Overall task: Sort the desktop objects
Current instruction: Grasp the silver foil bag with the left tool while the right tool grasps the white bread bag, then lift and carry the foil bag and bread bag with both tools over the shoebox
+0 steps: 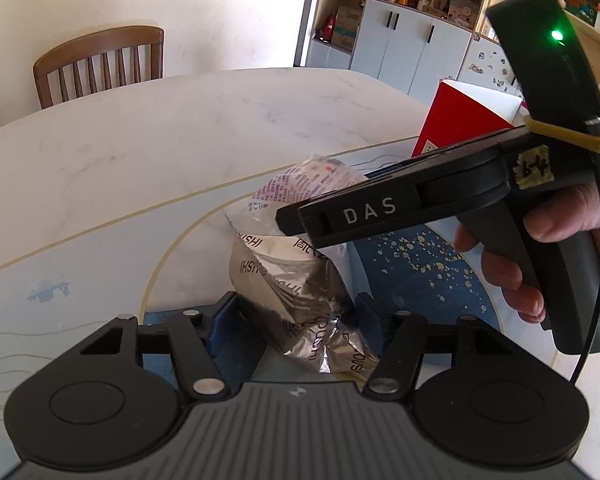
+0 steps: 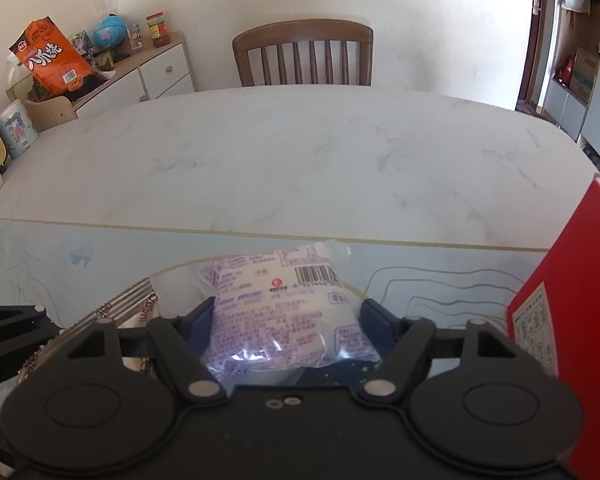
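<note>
Room: a white marble table (image 2: 300, 152) with a brown wooden chair (image 2: 304, 54) at its far edge, and shelves by the wall.
Mat: a pale mat with a blue round patch (image 1: 416, 264) lies at the table's near edge.
Box: a tall red cardboard box (image 2: 572, 320) stands open at the right edge of the mat; I cannot see what is inside.
Left gripper (image 1: 292, 320): its blue fingers (image 1: 224, 316) touch both sides of a crinkly silver snack bag (image 1: 296, 292). They seem to grip it.
Right gripper (image 2: 288, 320): its fingers sit on both sides of a clear bag with purple writing (image 2: 284, 308). They seem to grip it too.
Bags: both lie on the mat, side by side.
</note>
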`<state>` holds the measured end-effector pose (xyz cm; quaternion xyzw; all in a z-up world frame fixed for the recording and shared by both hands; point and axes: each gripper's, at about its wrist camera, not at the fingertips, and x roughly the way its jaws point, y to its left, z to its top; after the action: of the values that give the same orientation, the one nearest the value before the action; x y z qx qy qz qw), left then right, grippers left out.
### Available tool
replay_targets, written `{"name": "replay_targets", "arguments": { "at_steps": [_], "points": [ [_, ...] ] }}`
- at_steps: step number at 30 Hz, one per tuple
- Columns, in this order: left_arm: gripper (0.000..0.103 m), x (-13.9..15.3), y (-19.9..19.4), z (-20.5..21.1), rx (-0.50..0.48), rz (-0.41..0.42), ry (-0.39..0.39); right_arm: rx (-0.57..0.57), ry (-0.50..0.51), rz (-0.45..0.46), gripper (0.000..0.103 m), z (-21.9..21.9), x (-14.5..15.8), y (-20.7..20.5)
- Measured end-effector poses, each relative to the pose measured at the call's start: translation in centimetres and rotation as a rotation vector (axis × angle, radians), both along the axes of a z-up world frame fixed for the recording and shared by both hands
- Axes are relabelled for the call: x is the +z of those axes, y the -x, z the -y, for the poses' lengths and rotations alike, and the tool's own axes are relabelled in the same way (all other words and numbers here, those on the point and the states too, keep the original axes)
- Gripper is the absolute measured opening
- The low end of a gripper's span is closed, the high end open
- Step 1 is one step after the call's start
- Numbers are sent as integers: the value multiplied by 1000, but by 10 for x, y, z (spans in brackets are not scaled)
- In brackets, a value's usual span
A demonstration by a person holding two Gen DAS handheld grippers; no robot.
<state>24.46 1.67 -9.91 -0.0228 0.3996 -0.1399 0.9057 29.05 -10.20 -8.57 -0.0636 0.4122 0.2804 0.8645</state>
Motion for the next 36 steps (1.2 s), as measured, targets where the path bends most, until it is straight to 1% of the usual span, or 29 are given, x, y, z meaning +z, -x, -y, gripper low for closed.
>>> {"name": "replay_targets", "arguments": {
  "at_steps": [3, 8, 20, 29, 36],
  "points": [
    [60, 1, -1, -3, 11, -12, 18, -12, 3, 9, 63, 0, 4, 2],
    [58, 4, 0, -7, 26, -26, 40, -27, -6, 32, 63, 4, 14, 8],
    [58, 28, 15, -3, 7, 5, 50, -55, -26, 67, 63, 18, 41, 26],
    [58, 56, 32, 5, -3, 39, 67, -88, -37, 106, 63, 35, 68, 48],
    [58, 78, 43, 16, -22, 59, 80, -119, -38, 123, 63, 54, 84, 67]
  ]
}}
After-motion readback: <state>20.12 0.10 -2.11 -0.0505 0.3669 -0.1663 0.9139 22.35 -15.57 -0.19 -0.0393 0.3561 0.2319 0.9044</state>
